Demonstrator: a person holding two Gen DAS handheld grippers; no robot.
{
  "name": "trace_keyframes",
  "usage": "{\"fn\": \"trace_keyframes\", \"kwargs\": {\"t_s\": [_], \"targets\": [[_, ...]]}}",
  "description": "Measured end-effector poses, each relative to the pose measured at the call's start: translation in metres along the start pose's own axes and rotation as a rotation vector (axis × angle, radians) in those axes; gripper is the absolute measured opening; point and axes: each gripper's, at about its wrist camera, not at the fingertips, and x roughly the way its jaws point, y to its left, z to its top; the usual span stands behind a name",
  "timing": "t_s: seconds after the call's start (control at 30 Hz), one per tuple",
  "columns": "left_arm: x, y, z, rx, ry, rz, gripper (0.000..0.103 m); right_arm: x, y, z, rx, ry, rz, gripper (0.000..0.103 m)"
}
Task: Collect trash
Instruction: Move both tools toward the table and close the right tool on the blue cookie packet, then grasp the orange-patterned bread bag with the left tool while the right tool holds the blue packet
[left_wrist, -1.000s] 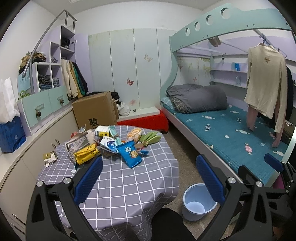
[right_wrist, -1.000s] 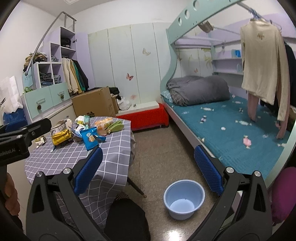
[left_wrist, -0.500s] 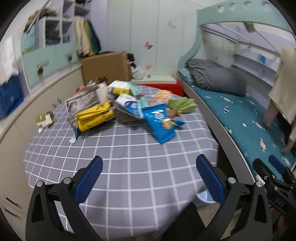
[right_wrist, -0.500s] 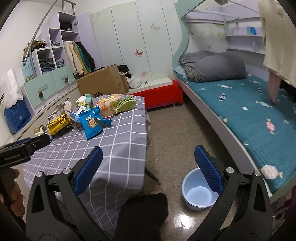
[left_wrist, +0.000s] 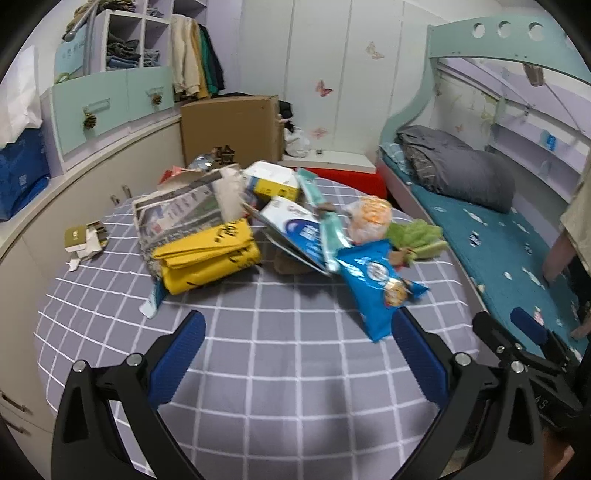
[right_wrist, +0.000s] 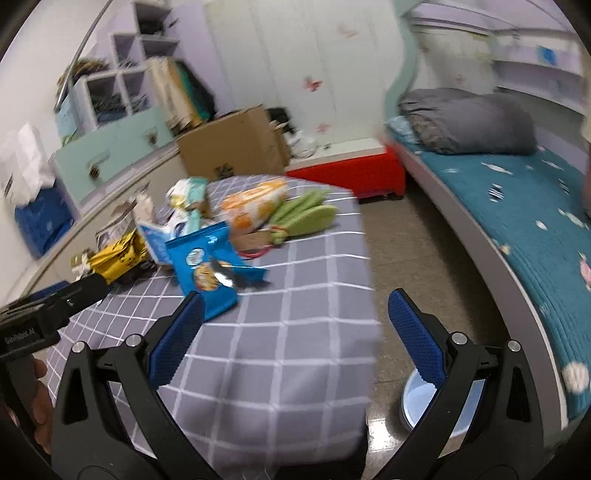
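We held both the left gripper (left_wrist: 295, 347) and right gripper (right_wrist: 293, 325) with jaws wide apart, empty, above the grey checked tablecloth (left_wrist: 280, 387); the blue snack bag (left_wrist: 376, 284) lay nearest, yellow packet (left_wrist: 210, 258) and cardboard box (left_wrist: 229, 129) behind, a pale blue bucket (right_wrist: 417, 402) on the floor beside the bed (right_wrist: 535, 221)

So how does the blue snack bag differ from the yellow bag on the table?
The blue snack bag lies flat and single at the near right of the pile; the yellow bag sits left, folded into thick layers. The blue snack bag carries round printed pictures; the yellow bag shows only dark lettering. Both rest on the checked tablecloth, untouched by either hand-held gripper.
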Motion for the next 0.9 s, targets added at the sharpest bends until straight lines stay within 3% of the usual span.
{"fn": "trace_keyframes", "kwargs": {"t_s": [0.37, 0.47, 0.53, 0.57, 0.77, 0.9], "targets": [[0.015, 0.034, 0.009, -0.048, 0.003, 0.066, 0.099, 0.075, 0.072, 0.024, -0.276, 0.095, 0.069, 0.094], [0.016, 0.034, 0.014, -0.042, 0.002, 0.068, 0.099, 0.086, 0.073, 0.026, -0.281, 0.143, 0.100, 0.039], [0.016, 0.029, 0.017, -0.030, 0.002, 0.061, 0.099, 0.088, 0.070, 0.025, -0.273, 0.158, 0.110, 0.033], [0.016, 0.026, 0.019, -0.021, 0.000, 0.058, 0.099, 0.086, 0.065, 0.024, -0.254, 0.150, 0.123, 0.024], [0.017, -0.007, 0.036, 0.046, -0.007, -0.010, 0.099, 0.046, 0.032, 0.037, -0.109, 0.043, 0.215, 0.016], [0.025, -0.043, 0.059, 0.111, 0.008, -0.066, 0.099, 0.029, 0.000, 0.054, -0.007, -0.042, 0.206, 0.016]]}}
